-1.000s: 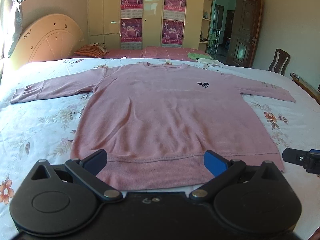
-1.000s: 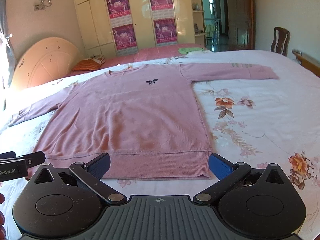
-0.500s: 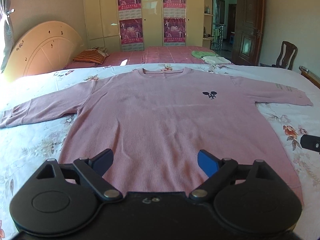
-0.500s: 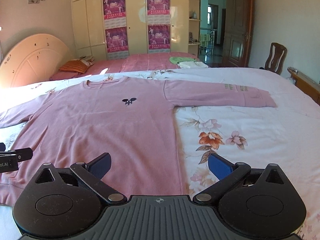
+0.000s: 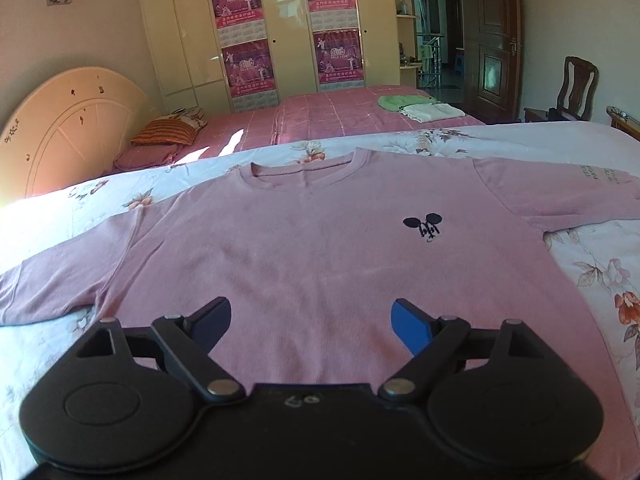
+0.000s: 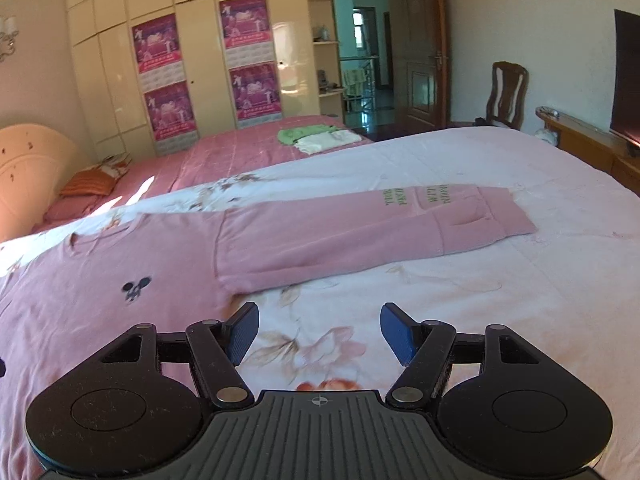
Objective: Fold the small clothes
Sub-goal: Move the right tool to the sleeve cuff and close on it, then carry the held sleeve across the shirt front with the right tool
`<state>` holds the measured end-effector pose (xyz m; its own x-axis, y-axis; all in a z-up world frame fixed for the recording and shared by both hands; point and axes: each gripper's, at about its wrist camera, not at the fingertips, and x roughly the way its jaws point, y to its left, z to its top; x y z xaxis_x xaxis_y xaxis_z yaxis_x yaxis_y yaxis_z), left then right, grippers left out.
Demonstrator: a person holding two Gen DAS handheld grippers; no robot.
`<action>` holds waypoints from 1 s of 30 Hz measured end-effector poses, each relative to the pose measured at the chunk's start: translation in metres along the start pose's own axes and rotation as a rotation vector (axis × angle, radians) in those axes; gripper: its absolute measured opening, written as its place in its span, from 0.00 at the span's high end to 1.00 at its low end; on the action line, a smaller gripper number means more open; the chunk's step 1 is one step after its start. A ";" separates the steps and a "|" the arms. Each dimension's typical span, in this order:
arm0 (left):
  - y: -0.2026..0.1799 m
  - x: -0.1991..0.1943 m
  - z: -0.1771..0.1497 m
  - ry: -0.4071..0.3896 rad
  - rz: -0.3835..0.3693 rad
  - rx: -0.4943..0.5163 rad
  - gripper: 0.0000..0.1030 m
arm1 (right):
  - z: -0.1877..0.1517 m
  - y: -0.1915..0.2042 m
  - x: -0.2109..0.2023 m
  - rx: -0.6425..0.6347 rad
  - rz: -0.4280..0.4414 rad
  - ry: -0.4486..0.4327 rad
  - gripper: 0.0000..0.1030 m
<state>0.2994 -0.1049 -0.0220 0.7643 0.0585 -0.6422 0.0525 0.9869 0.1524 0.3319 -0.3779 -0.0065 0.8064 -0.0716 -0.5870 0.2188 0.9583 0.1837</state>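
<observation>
Here the left gripper [image 5: 310, 322] hangs over the chest of the pink sweatshirt [image 5: 320, 248], its jaws closing with only cloth below them and nothing pinched yet. The right gripper [image 6: 318, 332] is off the garment's side edge, above the floral bedsheet [image 6: 480, 320]; its jaws are closing too, and between them lies only the printed sheet. So neither claw holds anything.

The sweatshirt lies face up and flat on the near bed, collar [image 5: 306, 172] toward the far edge, a small black emblem [image 5: 424, 228] on the chest. Its sleeve [image 6: 360, 236] stretches out sideways ahead of the right gripper, with green lettering [image 6: 418, 196] near the cuff.

The step in hand looks like a reach for the first fold, probably the sleeves inward. To do it well, I would have the right gripper go on to the cuff end and pinch a single edge, not the sheet beneath, then lay the sleeve straight across the body. The left should catch the other sleeve, or press the torso so it does not drag.

No baskets or boxes are in view. The only stored items are folded clothes [image 6: 316, 138], green and white, lying on the far pink bed [image 6: 240, 148].
</observation>
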 end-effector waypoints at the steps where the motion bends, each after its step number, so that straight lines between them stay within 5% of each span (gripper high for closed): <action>1: -0.005 0.008 0.004 0.005 -0.002 0.006 0.16 | 0.006 -0.011 0.008 0.018 -0.010 -0.008 0.41; 10: -0.025 0.057 0.020 0.030 -0.038 -0.022 0.19 | 0.028 -0.125 0.074 0.307 -0.095 0.002 0.46; 18: -0.032 0.076 0.018 0.085 -0.022 0.023 0.18 | 0.038 -0.210 0.090 0.581 -0.063 -0.044 0.50; 22: -0.030 0.083 0.023 0.082 -0.012 0.009 0.16 | 0.042 -0.226 0.093 0.612 -0.065 -0.052 0.81; 25: -0.023 0.088 0.029 0.087 -0.016 -0.011 0.16 | 0.045 -0.228 0.086 0.592 -0.070 -0.057 0.92; 28: -0.011 0.088 0.034 0.091 -0.033 -0.005 0.15 | 0.063 -0.196 0.047 0.320 -0.115 -0.216 0.93; 30: 0.000 0.091 0.035 0.112 -0.031 0.000 0.14 | 0.068 -0.192 0.062 0.334 -0.183 -0.103 0.93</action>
<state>0.3914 -0.1047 -0.0538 0.6854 0.0446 -0.7268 0.0751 0.9885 0.1315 0.3774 -0.5853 -0.0247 0.7849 -0.2766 -0.5545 0.5169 0.7859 0.3395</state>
